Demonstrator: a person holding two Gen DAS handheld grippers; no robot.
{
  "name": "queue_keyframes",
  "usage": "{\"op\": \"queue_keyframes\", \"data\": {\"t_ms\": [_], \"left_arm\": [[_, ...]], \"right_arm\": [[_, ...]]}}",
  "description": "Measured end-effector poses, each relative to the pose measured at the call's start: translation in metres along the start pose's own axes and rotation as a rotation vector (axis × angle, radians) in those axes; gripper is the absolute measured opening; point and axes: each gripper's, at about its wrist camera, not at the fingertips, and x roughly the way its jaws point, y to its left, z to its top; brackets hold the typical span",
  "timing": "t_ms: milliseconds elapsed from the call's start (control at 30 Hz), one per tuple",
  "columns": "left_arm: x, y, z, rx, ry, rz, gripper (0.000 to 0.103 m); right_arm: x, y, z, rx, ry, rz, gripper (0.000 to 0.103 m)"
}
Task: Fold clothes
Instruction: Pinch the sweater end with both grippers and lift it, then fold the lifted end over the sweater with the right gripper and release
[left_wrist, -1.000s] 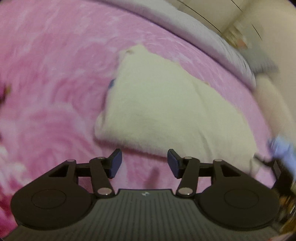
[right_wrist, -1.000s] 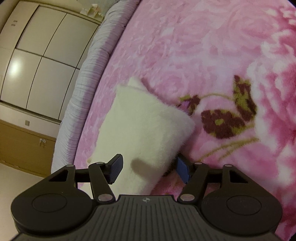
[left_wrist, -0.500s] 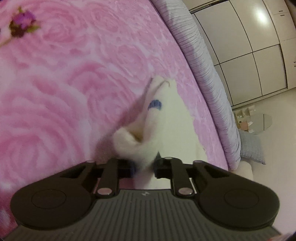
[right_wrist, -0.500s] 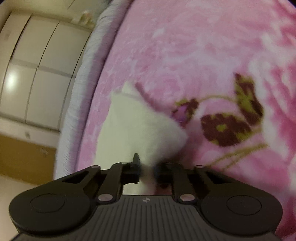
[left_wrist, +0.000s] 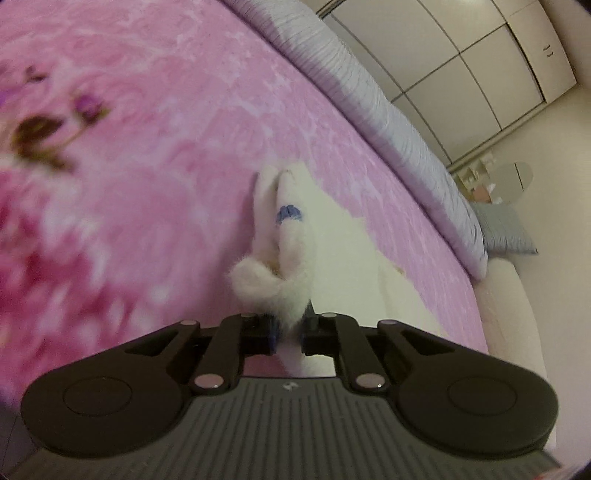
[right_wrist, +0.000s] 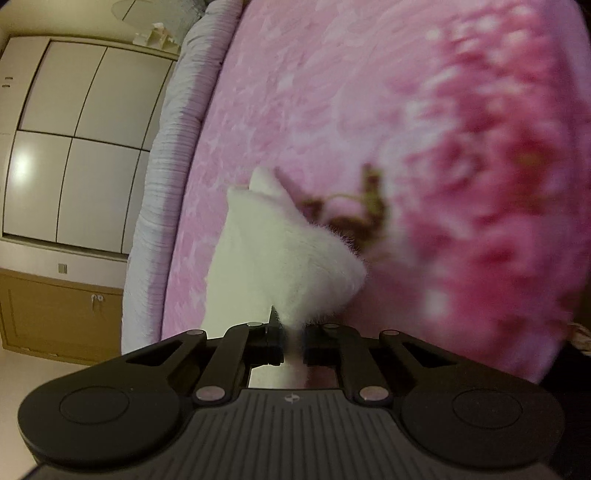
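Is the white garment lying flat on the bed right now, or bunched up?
Bunched and partly lifted: the white garment is pinched by the left gripper and right gripper, the rest trailing onto the blanket.

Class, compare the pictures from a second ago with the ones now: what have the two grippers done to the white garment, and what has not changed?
Both grippers were open a second ago, just short of the white garment. Now the left gripper and the right gripper are each shut on a corner of it, and the pinched corners bunch up off the pink blanket. The rest of the garment lies on the blanket as before.
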Motion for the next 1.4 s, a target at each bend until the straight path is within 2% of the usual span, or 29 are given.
{"op": "queue_keyframes", "data": {"t_ms": [100,167,300,400,467,533,567,633,700,767,867,933,1033,1067,1100,1133,1167,1233,1300,1367,1400], "left_arm": [[-0.009,0.009,-0.017,0.019,0.06,0.029,0.01],[-0.019,0.009,-0.017,0.033,0.075,0.039,0.011],[-0.039,-0.011,-0.007,0.159,0.069,0.061,0.014],[-0.05,-0.03,-0.006,0.245,0.05,0.087,0.014],[-0.058,-0.04,-0.007,0.302,0.008,0.164,0.014],[-0.068,-0.047,-0.006,0.369,-0.067,0.248,0.014],[-0.072,-0.049,-0.002,0.381,-0.091,0.252,0.014],[-0.074,-0.05,0.008,0.386,-0.097,0.208,0.014],[-0.061,-0.052,0.014,0.393,-0.051,0.138,0.016],[-0.036,-0.052,0.016,0.406,0.005,0.105,0.016],[0.003,-0.041,0.018,0.374,0.084,0.1,0.018],[0.023,-0.033,0.019,0.361,0.121,0.101,0.018],[0.029,-0.029,0.024,0.353,0.131,0.086,0.018],[0.03,-0.027,0.025,0.348,0.135,0.078,0.018],[0.031,-0.025,0.026,0.342,0.139,0.07,0.017],[0.032,-0.023,0.028,0.331,0.143,0.06,0.017],[0.032,-0.019,0.03,0.315,0.144,0.048,0.017],[0.025,-0.015,0.034,0.288,0.141,0.026,0.017],[0.018,-0.011,0.038,0.262,0.135,0.007,0.017],[0.009,-0.004,0.042,0.221,0.127,-0.024,0.017],[0.005,-0.001,0.045,0.201,0.122,-0.036,0.017]], "right_arm": [[-0.017,-0.012,-0.003,-0.039,0.008,-0.032,0.009],[-0.022,-0.017,-0.005,-0.059,0.011,-0.049,0.013],[-0.025,-0.012,-0.005,-0.073,0.001,-0.057,0.037],[-0.023,-0.011,-0.005,-0.082,-0.004,-0.069,0.037],[-0.021,-0.01,-0.005,-0.088,-0.007,-0.077,0.037],[-0.02,-0.01,-0.005,-0.094,-0.01,-0.085,0.038],[-0.019,-0.009,-0.005,-0.097,-0.011,-0.089,0.038],[-0.018,-0.009,-0.005,-0.103,-0.015,-0.097,0.04],[-0.015,-0.008,-0.006,-0.11,-0.019,-0.109,0.041],[-0.012,-0.007,-0.008,-0.11,-0.029,-0.123,0.041],[-0.012,-0.006,-0.01,-0.105,-0.033,-0.143,0.042],[-0.014,-0.009,-0.007,-0.056,-0.028,-0.134,0.042],[-0.017,-0.014,-0.005,0.038,-0.04,-0.064,0.051],[-0.015,-0.013,-0.006,0.024,-0.042,-0.078,0.052],[-0.013,-0.011,-0.007,0.008,-0.044,-0.094,0.04],[-0.01,-0.007,-0.008,-0.04,-0.044,-0.141,0.032],[-0.008,-0.004,-0.01,-0.077,-0.05,-0.155,0.018],[-0.008,0.009,-0.015,-0.128,-0.069,-0.179,0.014],[-0.006,0.041,-0.027,-0.334,-0.107,-0.255,0.013],[-0.005,0.084,-0.057,-0.658,-0.175,-0.3,0.012],[-0.005,0.103,-0.073,-0.795,-0.203,-0.283,0.012]]}}
